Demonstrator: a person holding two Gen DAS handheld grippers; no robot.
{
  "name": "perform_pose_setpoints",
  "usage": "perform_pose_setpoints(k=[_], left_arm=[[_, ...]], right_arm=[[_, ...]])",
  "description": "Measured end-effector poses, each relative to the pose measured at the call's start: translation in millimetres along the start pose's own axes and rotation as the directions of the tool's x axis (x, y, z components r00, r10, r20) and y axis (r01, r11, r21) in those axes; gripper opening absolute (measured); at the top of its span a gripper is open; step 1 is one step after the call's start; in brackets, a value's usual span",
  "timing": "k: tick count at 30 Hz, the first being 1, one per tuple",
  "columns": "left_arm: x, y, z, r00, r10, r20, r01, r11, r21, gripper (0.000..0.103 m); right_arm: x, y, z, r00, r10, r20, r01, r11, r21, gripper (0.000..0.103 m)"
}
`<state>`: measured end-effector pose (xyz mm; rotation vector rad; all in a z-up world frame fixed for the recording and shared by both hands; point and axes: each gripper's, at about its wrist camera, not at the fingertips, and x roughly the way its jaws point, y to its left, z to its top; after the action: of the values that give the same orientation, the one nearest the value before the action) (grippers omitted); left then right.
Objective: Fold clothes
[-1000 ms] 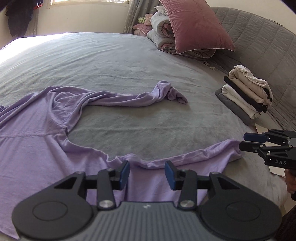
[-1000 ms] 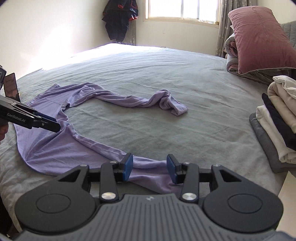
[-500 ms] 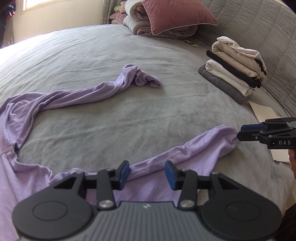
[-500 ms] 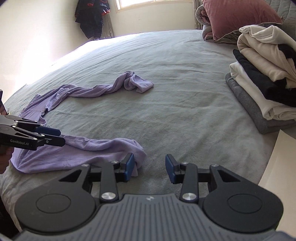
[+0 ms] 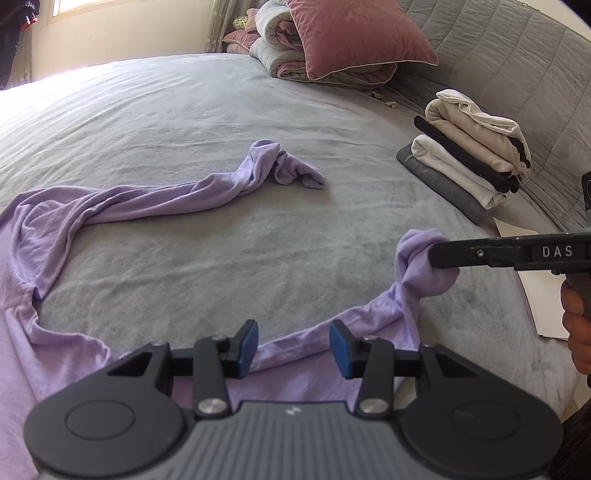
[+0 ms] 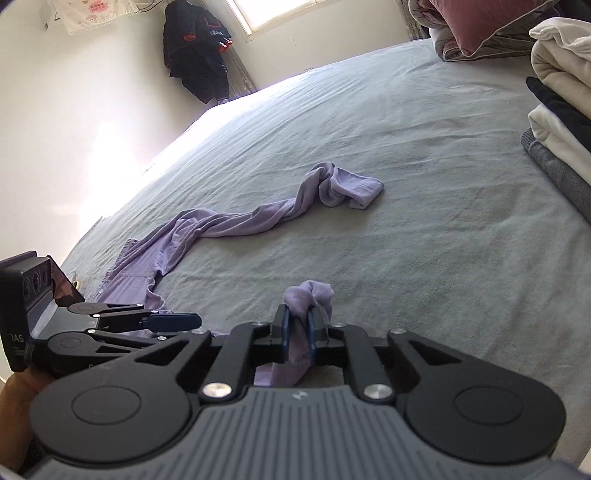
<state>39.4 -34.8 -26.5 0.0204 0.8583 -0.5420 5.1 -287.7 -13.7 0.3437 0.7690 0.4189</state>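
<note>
A lilac long-sleeved shirt (image 5: pixel 48 332) lies spread on the grey bed (image 5: pixel 221 122), its far sleeve (image 5: pixel 207 192) snaking to a bunched cuff. My right gripper (image 6: pixel 297 325) has its jaws closing on the cuff of the near sleeve (image 6: pixel 310 291), and its blue pads pinch the cloth; in the left wrist view that right gripper (image 5: pixel 434 254) holds the cuff (image 5: pixel 417 243) lifted off the bed. My left gripper (image 5: pixel 293 345) stands open just above the near sleeve (image 5: pixel 306 343), with cloth under the gap and the pads apart from it.
A stack of folded clothes (image 5: pixel 469 151) sits at the bed's right edge, by the quilted headboard (image 5: pixel 517 62). A pink pillow (image 5: pixel 351 33) and rolled bedding lie at the back. A white sheet of paper (image 5: pixel 535 295) lies right of the cuff. Dark clothes (image 6: pixel 197 51) hang on the wall.
The right gripper moved onto the near sleeve's cuff, rolled, closed on it and raised it. The left gripper shifted along the near sleeve and stayed open.
</note>
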Motion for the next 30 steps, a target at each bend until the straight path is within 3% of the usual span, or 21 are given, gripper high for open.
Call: perform_pose_setpoints(k=[11,20,26,29,30], left_arm=[[-10,7,-1,1.000,0.003,0.017,-0.003,1.000,-0.022,0.044],[-7,9,-2,1.000,0.004,0.022,-0.004,1.000,-0.026,0.044],[11,0,2,0.998,-0.066,0.009,0.067,0.997,-0.050,0.044],[20,4,2,0.998,-0.057,0.016,0.059,0.992,-0.111,0.038],[21,7,2,0.999,-0.045,0.024,0.048,0.990,-0.133,0.026]], right_arm=[[29,46,17,0.994,0.109,0.010,-0.108,0.993,-0.051,0.018],[32,37,11,0.999,0.013,-0.034,-0.015,0.998,-0.056,0.019],[31,27,4,0.997,-0.020,-0.069,0.016,0.998,-0.058,0.020],[27,23,0,0.997,-0.022,-0.070,0.018,0.998,-0.057,0.034],[26,23,-1,0.997,-0.021,-0.069,0.017,0.998,-0.061,0.040]])
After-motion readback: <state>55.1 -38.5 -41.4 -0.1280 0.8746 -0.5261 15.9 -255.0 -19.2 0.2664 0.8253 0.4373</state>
